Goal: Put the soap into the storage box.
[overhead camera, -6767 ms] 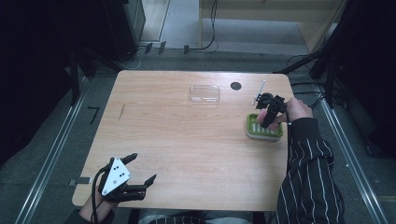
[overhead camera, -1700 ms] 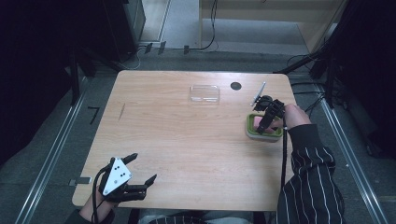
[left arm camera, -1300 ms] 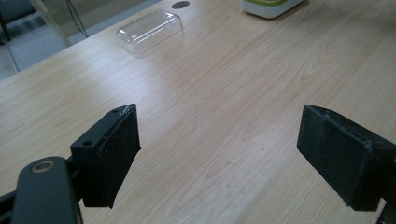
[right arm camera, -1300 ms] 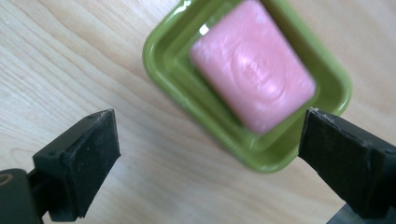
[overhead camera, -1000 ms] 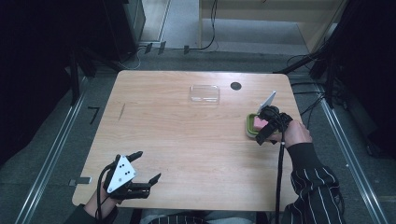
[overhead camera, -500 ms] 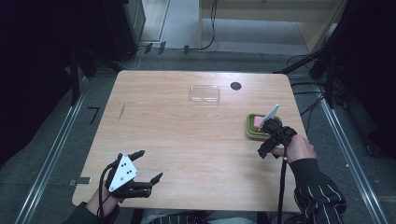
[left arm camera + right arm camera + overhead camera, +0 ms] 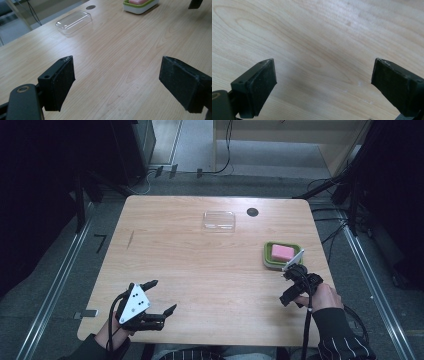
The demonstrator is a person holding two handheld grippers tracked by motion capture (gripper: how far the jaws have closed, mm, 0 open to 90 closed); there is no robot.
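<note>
A green soap dish point(image 7: 266, 256) holding a pink soap bar point(image 7: 282, 252) sits at the table's right side; the left gripper view has the dish point(image 7: 143, 7) and soap point(image 7: 138, 1) at the top. A clear plastic lid point(image 7: 219, 220) point(image 7: 73, 22) lies apart from the dish, toward the far middle. My right gripper point(image 7: 286, 288) hovers just in front of the dish, open, with bare wood between its jaws point(image 7: 324, 85). Near the front left edge my left gripper point(image 7: 165, 295) point(image 7: 117, 85) is open and holds nothing.
A small black round hole point(image 7: 252, 212) point(image 7: 90, 7) is set in the wooden table point(image 7: 200, 265) right of the lid. Cables trail on the floor beyond the far edge. The right gripper's tip point(image 7: 196, 3) shows at the top right of the left gripper view.
My right gripper has drawn back from over the soap dish toward the front edge, leaving the pink soap uncovered in the dish. The left gripper has barely shifted.
</note>
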